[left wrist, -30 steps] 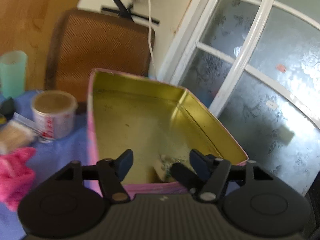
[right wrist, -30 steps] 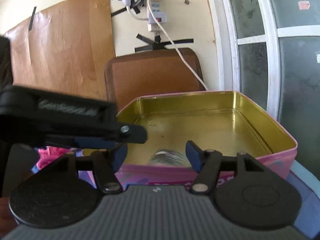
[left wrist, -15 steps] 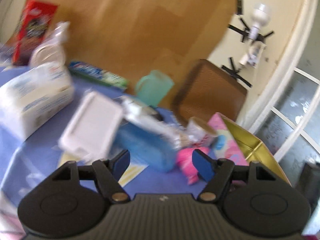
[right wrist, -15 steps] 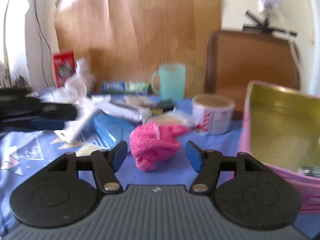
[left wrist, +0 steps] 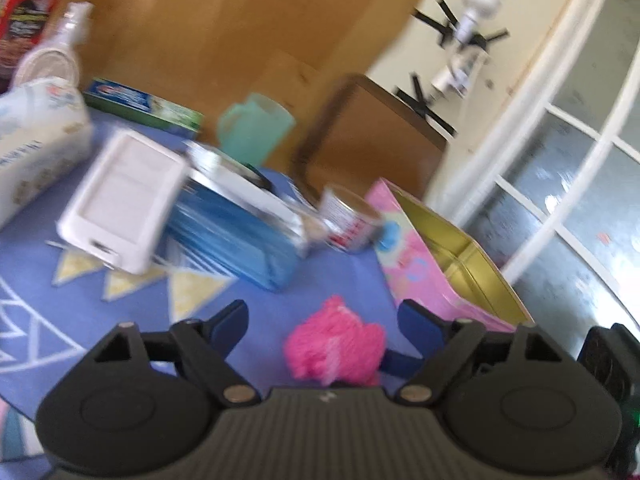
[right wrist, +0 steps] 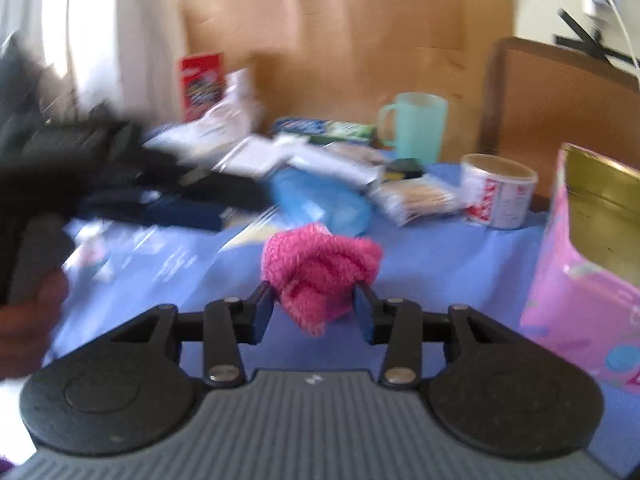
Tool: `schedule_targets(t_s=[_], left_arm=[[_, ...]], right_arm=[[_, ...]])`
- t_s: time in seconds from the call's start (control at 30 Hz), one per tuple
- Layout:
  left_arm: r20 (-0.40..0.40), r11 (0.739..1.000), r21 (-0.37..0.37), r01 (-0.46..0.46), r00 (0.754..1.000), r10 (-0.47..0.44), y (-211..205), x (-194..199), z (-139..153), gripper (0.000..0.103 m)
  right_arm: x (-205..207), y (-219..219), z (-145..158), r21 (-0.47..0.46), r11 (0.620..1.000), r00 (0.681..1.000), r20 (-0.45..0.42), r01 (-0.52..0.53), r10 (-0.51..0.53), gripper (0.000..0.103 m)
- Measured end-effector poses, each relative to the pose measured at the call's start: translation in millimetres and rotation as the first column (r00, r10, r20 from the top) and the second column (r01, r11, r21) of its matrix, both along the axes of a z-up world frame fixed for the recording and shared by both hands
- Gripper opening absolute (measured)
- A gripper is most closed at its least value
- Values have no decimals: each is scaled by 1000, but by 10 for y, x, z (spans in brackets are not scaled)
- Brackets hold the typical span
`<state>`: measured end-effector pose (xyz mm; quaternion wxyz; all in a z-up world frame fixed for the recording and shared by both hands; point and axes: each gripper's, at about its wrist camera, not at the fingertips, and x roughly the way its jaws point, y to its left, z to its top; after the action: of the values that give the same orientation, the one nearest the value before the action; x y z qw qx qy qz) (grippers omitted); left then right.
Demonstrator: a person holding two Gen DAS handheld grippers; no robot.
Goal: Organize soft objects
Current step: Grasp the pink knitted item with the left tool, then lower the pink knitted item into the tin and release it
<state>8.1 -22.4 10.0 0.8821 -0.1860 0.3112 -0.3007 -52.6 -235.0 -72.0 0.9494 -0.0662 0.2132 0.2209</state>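
Note:
A fluffy pink cloth (right wrist: 320, 270) lies on the blue tablecloth (right wrist: 440, 256). My right gripper (right wrist: 314, 304) has its jaws on both sides of the cloth, partly closed around it; the frame is blurred. The cloth also shows in the left wrist view (left wrist: 334, 350). My left gripper (left wrist: 322, 320) is open and empty, hovering above the cloth. An open pink tin with a gold inside (left wrist: 452, 256) stands to the right, also in the right wrist view (right wrist: 592, 240).
Clutter lies behind the cloth: a blue pouch (left wrist: 236, 236), a white flat box (left wrist: 124, 196), a small tub (right wrist: 498, 190), a teal cup (right wrist: 418, 126), a toothpaste box (left wrist: 140, 108) and a brown chair back (left wrist: 372, 136).
Both grippers have swung left from the tin to the pink cloth. The right gripper has come up to the cloth and its jaws have narrowed around it.

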Motion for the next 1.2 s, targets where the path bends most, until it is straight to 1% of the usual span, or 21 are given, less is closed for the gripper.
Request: schedule_targets(t_s=[0.03, 0.07, 0.1, 0.13, 0.17, 0.2, 0.3, 0.4, 0.5, 0.6, 0.7, 0.77, 0.83, 0.87, 0.9, 0.93, 0.97, 1.0, 1.1, 1.17, 1.2], left_arm=[[-4, 1000, 18, 11, 1000, -11, -48, -3, -22, 78], [-14, 999, 48, 15, 1000, -14, -92, 17, -46, 72], [-35, 997, 79, 18, 999, -15, -139, 35, -87, 59], [-64, 996, 87, 29, 998, -23, -163, 56, -141, 54], [-85, 997, 57, 48, 995, -43, -162, 62, -177, 50], [-96, 998, 36, 50, 994, -46, -161, 56, -186, 50], [-48, 996, 71, 57, 997, -54, -282, 20, -75, 49], [28, 991, 77, 107, 994, -110, -511, 44, 141, 49], [90, 982, 83, 171, 980, -178, -884, 123, 359, 49], [158, 968, 122, 221, 958, -239, -1354, 198, 496, 50], [170, 962, 137, 237, 951, -259, -1775, 312, 503, 51], [164, 959, 159, 235, 952, -260, -1989, 376, 447, 55], [151, 956, 184, 229, 955, -257, -2120, 420, 375, 62], [148, 956, 198, 216, 958, -247, -2138, 414, 340, 63], [150, 957, 209, 204, 960, -237, -2134, 404, 320, 66], [156, 958, 210, 196, 960, -231, -2098, 395, 309, 70], [165, 960, 205, 189, 960, -225, -2037, 371, 308, 72], [173, 963, 200, 180, 961, -215, -1960, 349, 318, 74], [204, 978, 163, 133, 965, -165, -1552, 278, 339, 77], [219, 986, 148, 78, 970, -109, -1189, 225, 296, 77], [223, 988, 145, 45, 972, -77, -999, 206, 265, 77]], right_arm=[[-49, 28, -27, -18, 1000, 1000, 11, -4, 4, 48], [-73, 53, -54, -32, 999, 1000, 19, -3, 3, 53], [-63, 73, -90, -42, 999, 1000, 10, 0, 0, 56], [-32, 79, -122, -38, 999, 1000, -10, 5, -5, 56], [10, 73, -153, -25, 1000, 999, -34, 3, -4, 56], [4, 58, -166, -2, 1000, 999, -35, 5, -5, 52], [-23, 1, -140, 31, 999, 1000, -12, 13, -13, 49], [-153, -137, -66, 47, 996, 993, 90, 71, -75, 49], [-227, -380, 81, 75, 984, 967, 189, 161, -173, 49], [-191, -687, 220, 106, 961, 932, 238, 256, -275, 49], [-47, -991, 292, 152, 931, 907, 218, 333, -360, 49], [100, -1163, 304, 170, 910, 895, 185, 379, -407, 50], [253, -1291, 282, 172, 887, 879, 147, 429, -454, 52], [297, -1332, 264, 173, 875, 870, 129, 452, -475, 58], [322, -1360, 239, 173, 864, 863, 105, 473, -494, 70], [325, -1383, 223, 184, 853, 855, 96, 487, -509, 76], [294, -1396, 208, 203, 842, 845, 101, 499, -525, 85], [257, -1402, 193, 213, 836, 838, 110, 506, -535, 88], [207, -1426, 173, 221, 822, 819, 132, 525, -558, 87], [74, -1406, 204, 269, 815, 809, 166, 513, -564, 84], [12, -1388, 224, 286, 812, 801, 188, 509, -568, 75]])
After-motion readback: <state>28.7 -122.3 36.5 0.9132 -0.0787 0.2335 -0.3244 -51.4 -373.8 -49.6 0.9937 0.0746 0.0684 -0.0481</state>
